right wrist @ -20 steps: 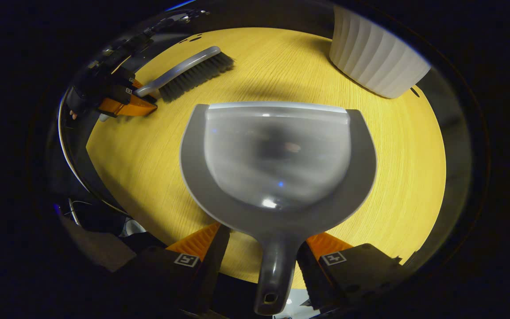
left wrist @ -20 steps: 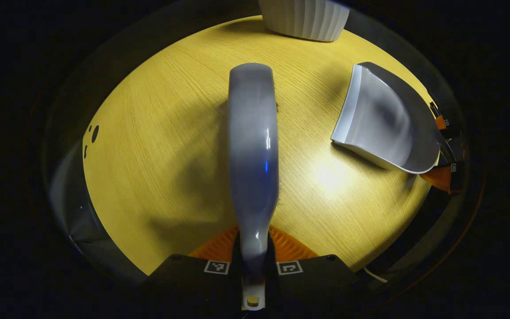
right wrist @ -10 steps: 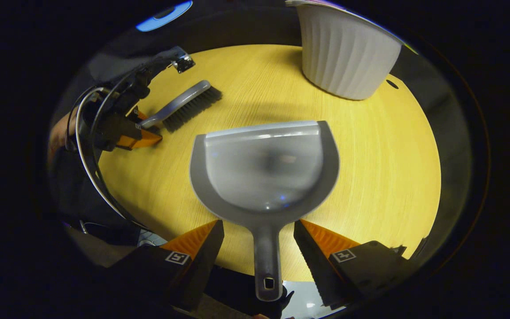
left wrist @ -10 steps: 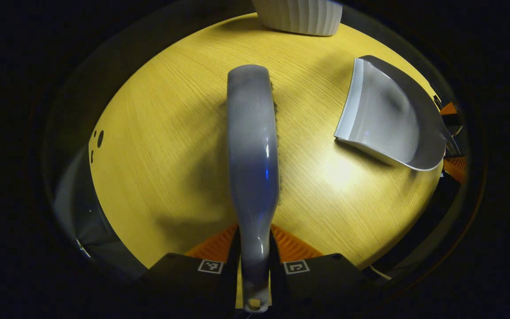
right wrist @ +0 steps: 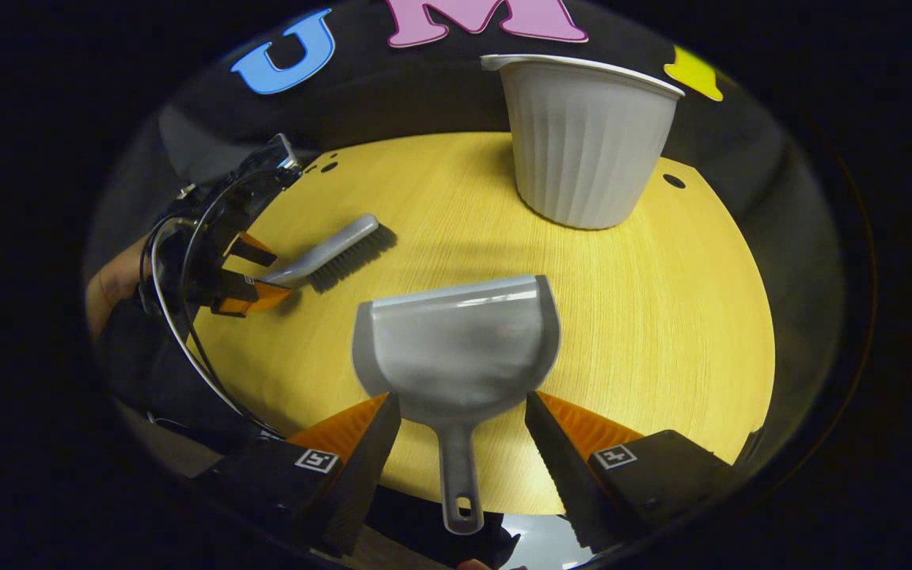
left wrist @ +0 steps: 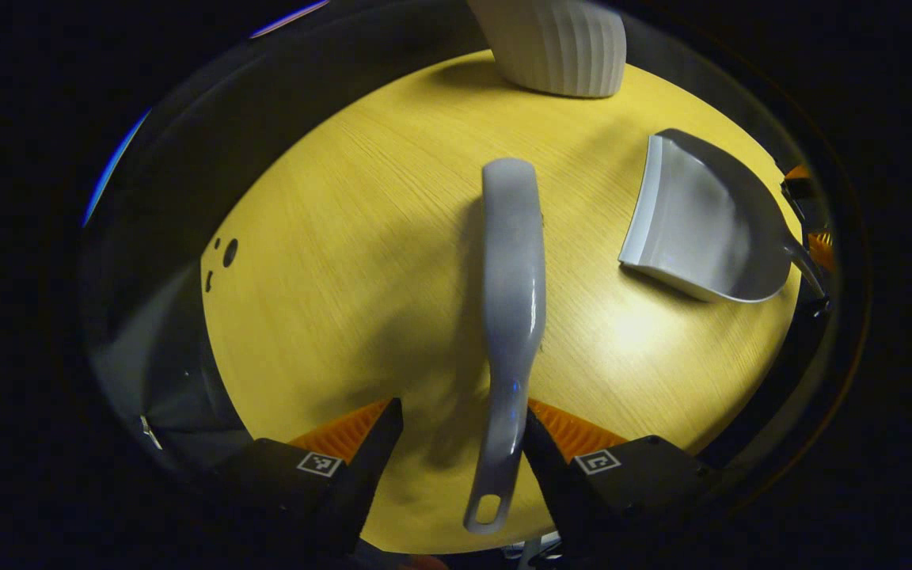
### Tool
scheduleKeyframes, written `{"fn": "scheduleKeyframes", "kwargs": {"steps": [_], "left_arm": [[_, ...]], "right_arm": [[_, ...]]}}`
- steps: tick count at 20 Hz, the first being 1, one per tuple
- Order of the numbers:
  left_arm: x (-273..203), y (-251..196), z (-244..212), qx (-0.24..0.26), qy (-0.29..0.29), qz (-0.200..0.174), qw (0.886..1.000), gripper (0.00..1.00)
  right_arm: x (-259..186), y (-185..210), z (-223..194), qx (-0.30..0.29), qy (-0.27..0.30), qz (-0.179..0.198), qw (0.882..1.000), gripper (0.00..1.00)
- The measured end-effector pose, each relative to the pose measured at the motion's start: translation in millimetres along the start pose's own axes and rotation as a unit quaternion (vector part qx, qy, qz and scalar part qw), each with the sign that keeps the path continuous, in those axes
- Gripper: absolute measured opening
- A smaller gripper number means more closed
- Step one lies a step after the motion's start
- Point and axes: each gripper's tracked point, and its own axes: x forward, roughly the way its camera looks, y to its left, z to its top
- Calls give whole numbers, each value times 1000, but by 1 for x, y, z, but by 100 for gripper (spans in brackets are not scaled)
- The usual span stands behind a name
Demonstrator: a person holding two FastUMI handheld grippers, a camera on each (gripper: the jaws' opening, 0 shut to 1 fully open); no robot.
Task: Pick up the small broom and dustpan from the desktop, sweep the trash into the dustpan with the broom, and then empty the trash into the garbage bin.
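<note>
The small grey broom (left wrist: 513,261) lies on the yellow round table (left wrist: 329,261), bristles down. Its handle runs back between the fingers of my left gripper (left wrist: 462,412), which is open; the handle lies close to the right finger. The grey dustpan (right wrist: 456,348) rests flat on the table, its handle between the spread fingers of my open right gripper (right wrist: 462,404), touching neither. In the left gripper view the dustpan (left wrist: 701,229) sits to the right with the right gripper (left wrist: 811,210) behind it. In the right gripper view the broom (right wrist: 337,253) and left gripper (right wrist: 262,275) are at the left.
A white ribbed garbage bin (right wrist: 583,142) stands upright at the far side of the table (right wrist: 685,317), also seen as the bin (left wrist: 555,43) in the left gripper view. A hand (right wrist: 112,277) with cables holds the left gripper. Small holes (left wrist: 229,252) mark the tabletop's edge.
My left gripper has opened off the broom handle and drawn back. The right gripper has also pulled back and up from the dustpan, so the bin and both tools look farther away.
</note>
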Motion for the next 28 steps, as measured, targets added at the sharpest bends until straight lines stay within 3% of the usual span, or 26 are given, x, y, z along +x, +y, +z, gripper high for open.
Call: {"fn": "scheduleKeyframes", "kwargs": {"steps": [3, 6, 9, 14, 18, 23, 28], "left_arm": [[-28, 6, 20, -12, -73, 17, 997, 93], [-67, 8, 48, -39, -167, 19, 985, 95], [-114, 9, 75, -85, -253, 17, 963, 95], [-198, 2, 113, -147, -372, 0, 917, 95], [-252, -7, 130, -182, -429, -17, 885, 95], [-291, -17, 132, -159, -471, -20, 868, 95], [-303, -40, 133, -154, -489, -59, 857, 95]], "right_arm": [[-13, -4, 22, 4, -43, -4, 999, 100], [-32, -5, 51, 10, -87, -8, 996, 100], [-58, -4, 77, 21, -133, -12, 991, 99], [-104, -4, 116, 19, -194, -28, 980, 99], [-138, -5, 136, 9, -245, -65, 967, 99], [-169, 2, 147, 17, -281, -95, 955, 99], [-190, 13, 148, 27, -300, -122, 946, 99]]}}
